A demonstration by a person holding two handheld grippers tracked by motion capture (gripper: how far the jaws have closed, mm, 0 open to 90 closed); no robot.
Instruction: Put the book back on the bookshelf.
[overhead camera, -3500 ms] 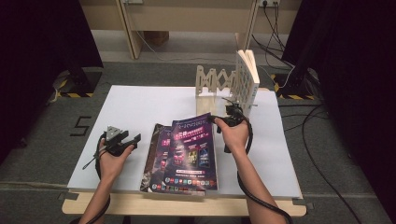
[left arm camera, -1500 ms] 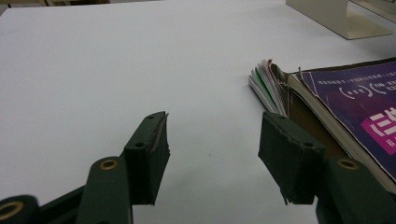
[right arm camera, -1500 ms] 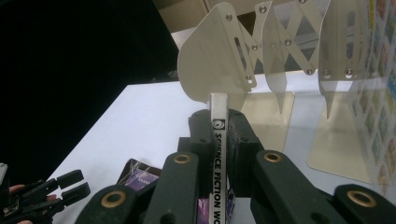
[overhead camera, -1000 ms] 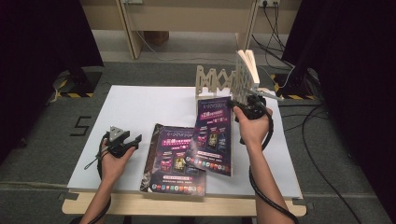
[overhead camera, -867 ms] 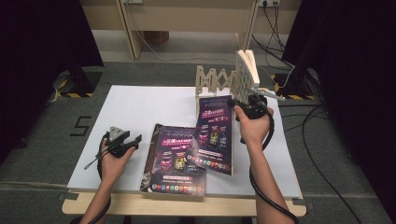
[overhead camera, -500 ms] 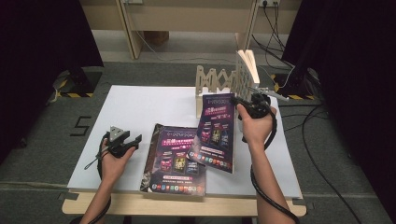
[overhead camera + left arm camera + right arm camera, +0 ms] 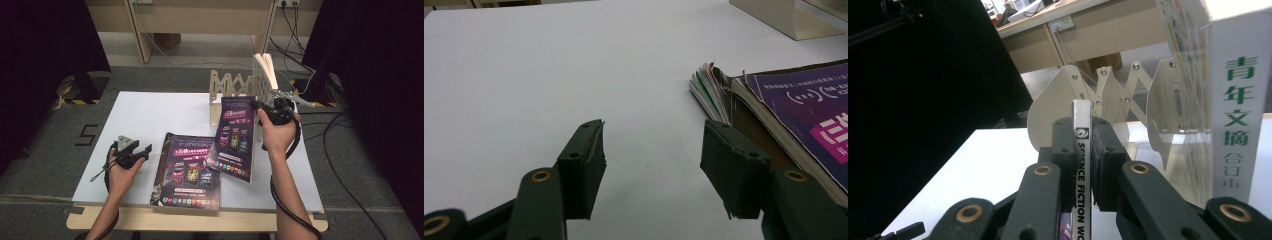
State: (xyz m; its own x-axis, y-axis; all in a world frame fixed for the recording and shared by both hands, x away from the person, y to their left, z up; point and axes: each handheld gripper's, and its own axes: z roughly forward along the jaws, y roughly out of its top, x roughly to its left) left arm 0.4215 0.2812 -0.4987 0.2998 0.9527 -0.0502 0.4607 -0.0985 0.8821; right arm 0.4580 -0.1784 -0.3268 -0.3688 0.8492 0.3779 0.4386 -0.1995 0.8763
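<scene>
My right gripper (image 7: 258, 106) is shut on the spine of a purple magazine (image 7: 235, 137), which hangs tilted above the table just in front of the wooden accordion rack (image 7: 231, 86). In the right gripper view the white spine (image 7: 1081, 150) stands upright, pinched between the pads, with the rack (image 7: 1108, 95) straight ahead. A stack of similar magazines (image 7: 189, 171) lies flat near the front edge. My left gripper (image 7: 144, 150) rests open on the table left of the stack. Its pads (image 7: 584, 162) have nothing between them, and the stack's corner (image 7: 774, 105) lies to their right.
A white book with green characters (image 7: 1240, 100) stands upright in the rack's right end (image 7: 265, 70). The white tabletop (image 7: 160, 112) is bare at the left and back. Cables trail over the floor at the right (image 7: 345, 130).
My right gripper has lifted the top magazine off the stack and carried it right and back toward the rack, raising it more upright. The left hand has stayed put.
</scene>
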